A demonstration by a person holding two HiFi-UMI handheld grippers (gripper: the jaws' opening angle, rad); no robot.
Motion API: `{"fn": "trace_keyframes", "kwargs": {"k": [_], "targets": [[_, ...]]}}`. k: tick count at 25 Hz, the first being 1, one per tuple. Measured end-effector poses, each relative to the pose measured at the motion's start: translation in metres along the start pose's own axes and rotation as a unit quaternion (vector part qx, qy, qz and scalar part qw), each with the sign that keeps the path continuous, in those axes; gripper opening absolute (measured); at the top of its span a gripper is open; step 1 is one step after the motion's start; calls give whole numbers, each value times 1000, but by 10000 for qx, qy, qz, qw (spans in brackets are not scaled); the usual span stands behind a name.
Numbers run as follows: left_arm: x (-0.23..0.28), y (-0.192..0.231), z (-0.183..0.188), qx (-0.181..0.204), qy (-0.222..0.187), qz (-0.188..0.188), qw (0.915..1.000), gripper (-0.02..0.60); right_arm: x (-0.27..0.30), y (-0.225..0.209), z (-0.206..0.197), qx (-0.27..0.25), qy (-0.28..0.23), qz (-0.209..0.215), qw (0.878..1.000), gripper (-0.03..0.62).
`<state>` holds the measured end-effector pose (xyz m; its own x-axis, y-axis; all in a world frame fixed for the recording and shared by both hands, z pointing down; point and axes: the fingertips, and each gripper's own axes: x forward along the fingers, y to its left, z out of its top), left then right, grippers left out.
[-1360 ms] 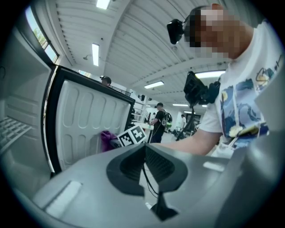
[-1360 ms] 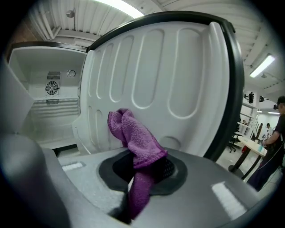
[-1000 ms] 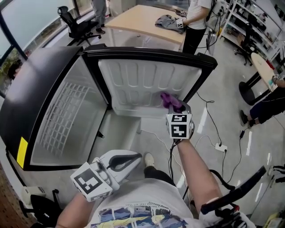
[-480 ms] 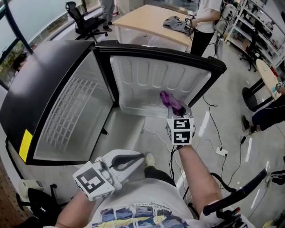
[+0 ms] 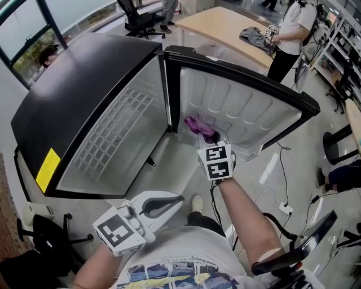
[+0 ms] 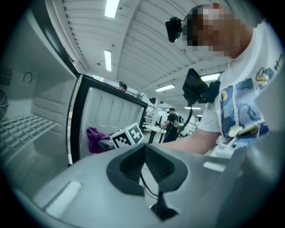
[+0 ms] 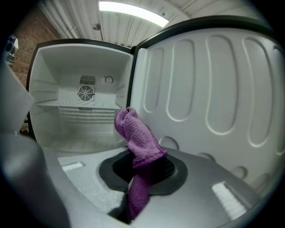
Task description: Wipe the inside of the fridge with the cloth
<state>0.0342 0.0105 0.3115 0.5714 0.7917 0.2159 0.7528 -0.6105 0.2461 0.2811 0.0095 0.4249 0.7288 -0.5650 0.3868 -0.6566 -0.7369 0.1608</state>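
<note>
A black fridge (image 5: 73,79) stands open, its white inside (image 5: 107,135) with a wire shelf (image 7: 84,107) and a fan grille on the back wall. Its door (image 5: 242,107) is swung wide, showing a ribbed white liner (image 7: 213,89). My right gripper (image 5: 204,137) is shut on a purple cloth (image 5: 198,126) (image 7: 138,142), held in front of the door liner near the hinge edge. My left gripper (image 5: 169,201) is shut with nothing in it, held low by my body, away from the fridge. The purple cloth (image 6: 95,139) also shows in the left gripper view.
A person (image 5: 287,39) stands at a wooden table (image 5: 237,28) behind the fridge door. Cables and a power strip (image 5: 285,209) lie on the floor at the right. An office chair (image 5: 135,17) stands at the back, a dark chair (image 5: 45,231) at my left.
My right gripper has carried the cloth leftward along the door liner toward the hinge edge. My head view has swung right to left. The left gripper has barely moved.
</note>
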Motion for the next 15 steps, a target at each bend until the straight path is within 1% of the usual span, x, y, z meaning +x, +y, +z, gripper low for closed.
{"fn": "trace_keyframes", "kwargs": {"k": [4,8,11,15], "targets": [[-9,8,-2,-174,-52,321,9993,6,29,19,-13,-132,199,235,9994,51],[-17,16,-5,-260,-49,513,9983,6,42,24,-23,-394,418,249,9980,51],[-21,20,-11,-247,-20,565,9981,6,45,27,-31,-465,554,263,9970,51],[-15,18,-9,-261,12,481,9985,6,43,20,-38,-510,671,190,9963,51]]}}
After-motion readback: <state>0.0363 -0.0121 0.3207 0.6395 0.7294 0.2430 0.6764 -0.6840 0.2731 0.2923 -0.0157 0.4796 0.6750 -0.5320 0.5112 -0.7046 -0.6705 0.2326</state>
